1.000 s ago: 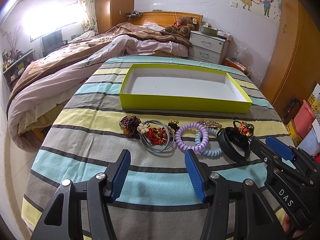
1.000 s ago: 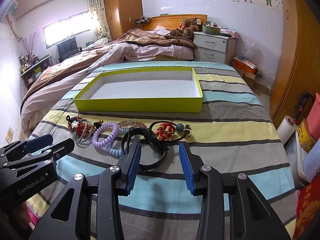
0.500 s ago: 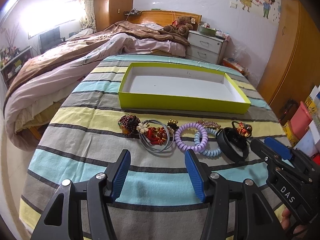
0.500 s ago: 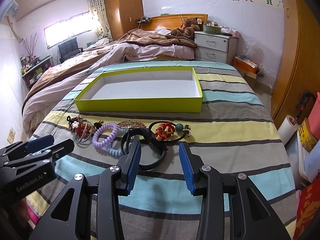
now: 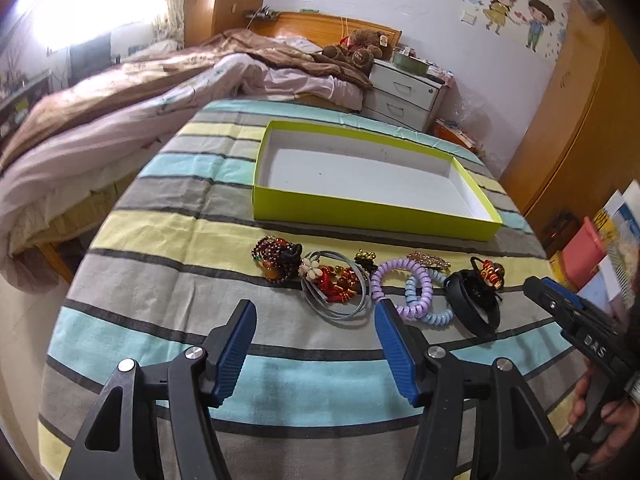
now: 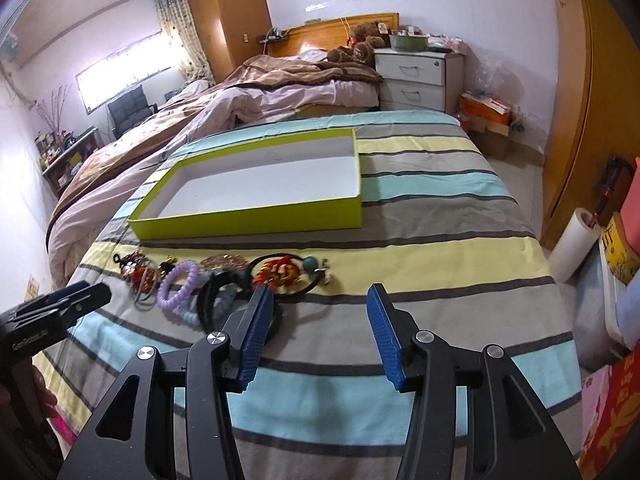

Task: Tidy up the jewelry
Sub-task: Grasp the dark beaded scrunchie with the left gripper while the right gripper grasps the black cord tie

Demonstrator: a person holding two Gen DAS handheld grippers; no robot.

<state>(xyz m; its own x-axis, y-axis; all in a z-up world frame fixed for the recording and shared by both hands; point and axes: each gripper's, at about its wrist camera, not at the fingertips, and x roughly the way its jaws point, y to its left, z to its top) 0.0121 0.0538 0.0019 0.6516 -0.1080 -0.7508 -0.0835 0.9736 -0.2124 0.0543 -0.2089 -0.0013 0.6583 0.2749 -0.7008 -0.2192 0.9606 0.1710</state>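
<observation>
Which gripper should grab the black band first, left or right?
Right, probably. The right gripper is open with the black band just off its left finger; the left gripper, also open, faces the grey hoops.

The right gripper hangs over the striped cover, jaws spread wide with nothing between them. Just ahead of its left finger lie a black band, a purple coil and a red ornament. Farther ahead sits the green tray. The left gripper shows at far left.
</observation>
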